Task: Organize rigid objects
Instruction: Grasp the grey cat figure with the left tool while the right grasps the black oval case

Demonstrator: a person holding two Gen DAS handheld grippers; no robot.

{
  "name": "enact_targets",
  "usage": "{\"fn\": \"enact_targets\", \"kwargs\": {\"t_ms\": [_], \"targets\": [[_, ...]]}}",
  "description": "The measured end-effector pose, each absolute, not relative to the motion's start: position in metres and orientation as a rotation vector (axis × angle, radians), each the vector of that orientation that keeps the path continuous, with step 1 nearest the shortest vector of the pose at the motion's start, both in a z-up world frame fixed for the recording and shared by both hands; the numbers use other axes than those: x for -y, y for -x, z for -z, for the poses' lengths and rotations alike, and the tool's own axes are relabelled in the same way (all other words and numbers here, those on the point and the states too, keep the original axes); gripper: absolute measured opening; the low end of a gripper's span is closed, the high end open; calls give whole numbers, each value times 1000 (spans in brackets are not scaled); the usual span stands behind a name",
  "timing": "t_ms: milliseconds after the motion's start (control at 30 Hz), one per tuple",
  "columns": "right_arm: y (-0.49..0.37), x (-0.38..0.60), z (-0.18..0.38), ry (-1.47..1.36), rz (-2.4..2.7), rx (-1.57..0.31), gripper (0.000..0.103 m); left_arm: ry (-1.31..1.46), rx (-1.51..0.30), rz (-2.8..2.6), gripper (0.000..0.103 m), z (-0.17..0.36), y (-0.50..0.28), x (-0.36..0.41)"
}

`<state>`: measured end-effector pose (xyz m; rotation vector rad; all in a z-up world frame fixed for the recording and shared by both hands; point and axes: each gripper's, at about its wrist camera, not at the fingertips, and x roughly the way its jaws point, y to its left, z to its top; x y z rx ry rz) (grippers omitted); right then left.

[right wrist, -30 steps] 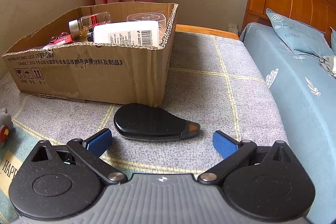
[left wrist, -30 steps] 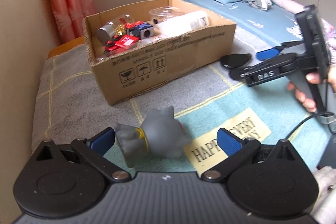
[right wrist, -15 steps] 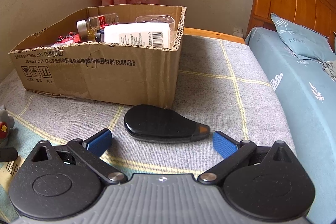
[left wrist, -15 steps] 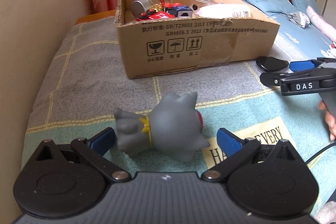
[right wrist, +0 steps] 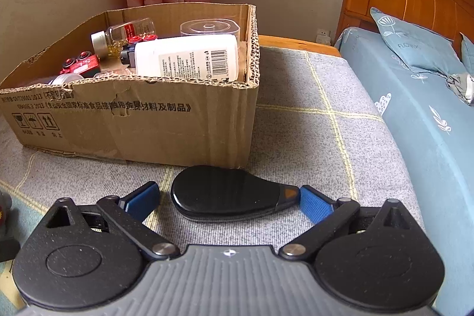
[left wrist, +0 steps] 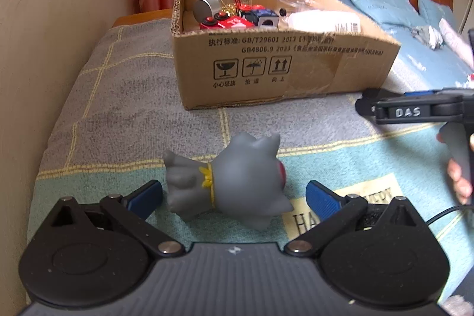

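Our left claw [left wrist: 234, 197] stands spread wide, its blue pads on either side of the grey spiky figure [left wrist: 234, 182] without touching it. The figure lies on its side on the bed blanket [left wrist: 118, 108], tail end toward 9 o'clock and red-marked face toward 3 o'clock, right between the pads.

At 12 o'clock from the figure sits the cardboard box [left wrist: 281, 70], well apart from it, open at the top. Inside it we see a jar with a silver cap [left wrist: 219, 5], a red toy car [left wrist: 228, 22], a white bottle [right wrist: 189, 58] lying flat, and a clear round container [right wrist: 210, 28] behind the bottle.

Our right claw [right wrist: 228, 200] is also spread open, low over the blanket, with the black teardrop-shaped case [right wrist: 225, 197] lying between its pads. The case's narrow orange-tipped end points to 3 o'clock and sits just beside the right pad, possibly touching; we cannot tell. The left pad stands clear of the rounded end. The case lies just in front of the box's near corner.

In the left view, the right claw appears at 3 o'clock, held by a hand [left wrist: 459, 182].
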<state>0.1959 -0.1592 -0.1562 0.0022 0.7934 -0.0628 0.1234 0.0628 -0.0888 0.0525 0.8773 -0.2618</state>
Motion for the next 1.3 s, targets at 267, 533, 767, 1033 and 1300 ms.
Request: {"fn": "enact_targets", "kwargs": {"t_ms": [267, 533, 767, 1033, 1300], "targets": [[-192, 159, 154, 1, 62, -799, 93, -36, -865, 240, 100, 83, -126, -65], [-167, 155, 151, 49, -64, -823, 93, -21, -877, 204, 100, 81, -122, -66], [-137, 138, 150, 101, -207, -825, 93, 9, -887, 176, 88, 85, -127, -70], [-134, 132, 150, 106, -215, -819, 95, 19, -884, 180, 82, 84, -128, -67], [-135, 130, 152, 102, -207, -815, 96, 20, -897, 176, 78, 82, -132, -65]]}}
